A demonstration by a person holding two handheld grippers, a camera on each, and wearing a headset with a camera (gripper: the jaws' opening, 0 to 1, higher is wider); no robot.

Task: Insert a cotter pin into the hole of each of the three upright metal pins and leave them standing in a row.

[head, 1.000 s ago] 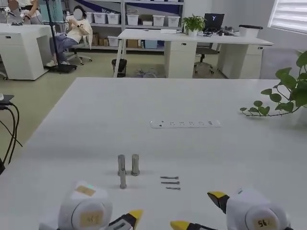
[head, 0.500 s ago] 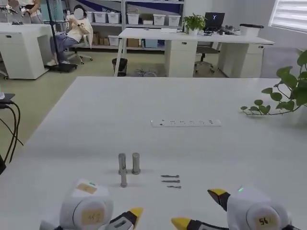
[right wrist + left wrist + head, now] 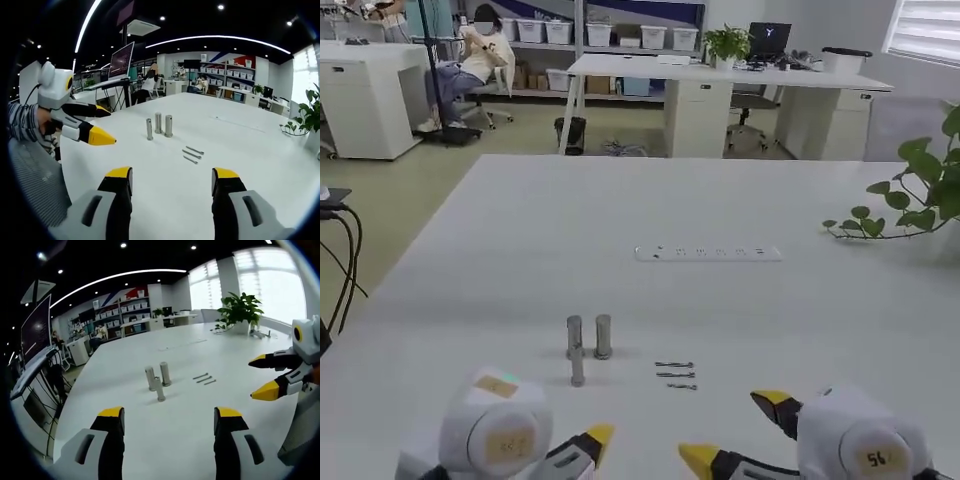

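Observation:
Three short upright metal pins (image 3: 603, 336) stand in a tight cluster on the white table, two side by side and one in front. To their right, three small cotter pins (image 3: 676, 375) lie flat in a stack of parallel lines. My left gripper (image 3: 585, 450) is open at the near edge, below the metal pins (image 3: 159, 389), with nothing between its jaws. My right gripper (image 3: 735, 430) is open too, near and slightly right of the cotter pins (image 3: 191, 154). Each gripper shows in the other's view: the right gripper (image 3: 272, 375) and the left gripper (image 3: 87, 122).
A white power strip (image 3: 708, 254) lies across the table's middle, beyond the parts. A leafy plant (image 3: 920, 190) reaches in at the right edge. The table's left edge (image 3: 410, 260) drops to the floor with cables. Desks, shelves and a seated person are far behind.
The head camera has tilted a little, so the picture shifted. The metal pins, cotter pins and both grippers stay about where they were.

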